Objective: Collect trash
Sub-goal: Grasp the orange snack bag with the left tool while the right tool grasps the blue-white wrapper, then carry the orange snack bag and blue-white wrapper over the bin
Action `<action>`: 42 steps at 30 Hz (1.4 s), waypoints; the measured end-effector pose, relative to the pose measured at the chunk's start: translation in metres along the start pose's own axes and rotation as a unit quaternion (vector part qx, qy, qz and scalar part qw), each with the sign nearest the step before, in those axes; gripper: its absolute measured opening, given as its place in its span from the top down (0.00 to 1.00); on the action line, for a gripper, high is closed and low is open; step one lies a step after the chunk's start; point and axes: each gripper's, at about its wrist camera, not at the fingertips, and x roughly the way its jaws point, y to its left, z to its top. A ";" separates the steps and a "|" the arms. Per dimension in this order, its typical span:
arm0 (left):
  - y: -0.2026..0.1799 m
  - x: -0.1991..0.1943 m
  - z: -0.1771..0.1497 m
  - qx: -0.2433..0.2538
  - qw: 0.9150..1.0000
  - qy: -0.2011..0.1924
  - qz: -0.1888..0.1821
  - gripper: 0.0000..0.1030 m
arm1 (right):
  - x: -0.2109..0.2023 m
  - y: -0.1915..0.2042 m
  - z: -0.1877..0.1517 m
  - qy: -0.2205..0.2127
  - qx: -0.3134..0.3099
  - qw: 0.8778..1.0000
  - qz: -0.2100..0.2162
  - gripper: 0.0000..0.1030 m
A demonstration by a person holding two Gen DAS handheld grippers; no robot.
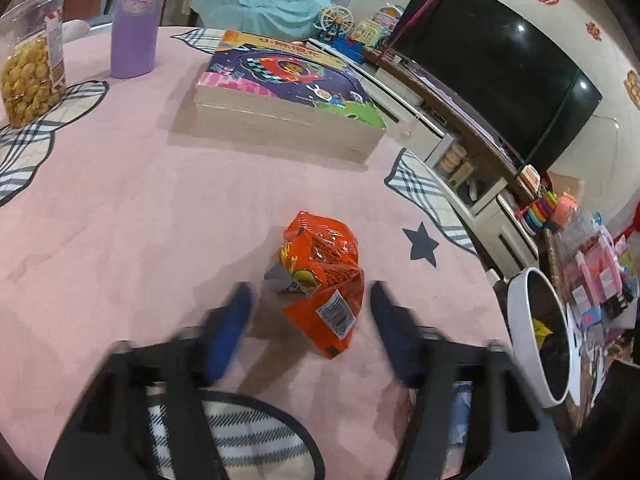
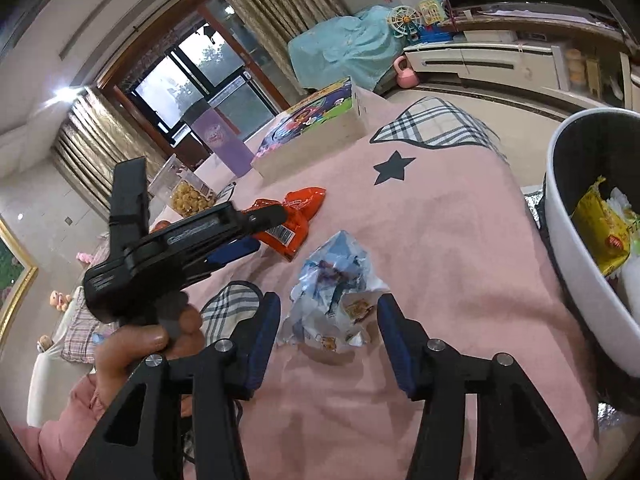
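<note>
While both grippers hang over the pink cloth, neither clamps anything. The left gripper has its blue pads apart, flanking the near end of an orange packet; a gap shows on each side, so no touch is visible. The right gripper stands wider apart, with a crumpled blue-white wrapper lying between and just beyond its pads, untouched as far as can be seen.

In the left wrist view the packet's long axis runs away from the camera, barcode end nearest, torn top pointing toward the box. It is glossy, creased foil, puffed and folded. The wrapper is thin, shiny film balled into an irregular lump with no clear long axis.

A white round bin with a dark inside stands at the table's right edge, near the wrapper, holding a yellow packet. The cloth is soft and matte, with plaid patches and a dark star
</note>
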 end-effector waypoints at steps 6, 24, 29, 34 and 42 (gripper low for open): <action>-0.002 -0.008 -0.008 0.017 1.000 -0.004 -0.012 0.87 | 0.011 0.006 -0.001 0.009 -0.005 1.000 -0.005 0.48; -0.002 -0.078 -0.076 0.031 0.999 -0.009 -0.024 0.91 | -0.004 0.009 -0.019 0.002 -0.005 1.000 -0.020 0.74; -0.009 -0.089 -0.088 0.047 0.999 -0.009 -0.021 0.92 | -0.015 0.012 -0.022 -0.010 -0.001 1.000 -0.021 0.74; -0.020 -0.094 -0.096 0.063 0.998 -0.007 -0.019 0.97 | -0.030 0.014 -0.025 -0.024 -0.002 0.999 -0.024 0.74; -0.042 -0.102 -0.106 0.094 0.995 -0.013 -0.018 0.97 | -0.052 0.013 -0.029 -0.045 -0.001 0.999 -0.031 0.74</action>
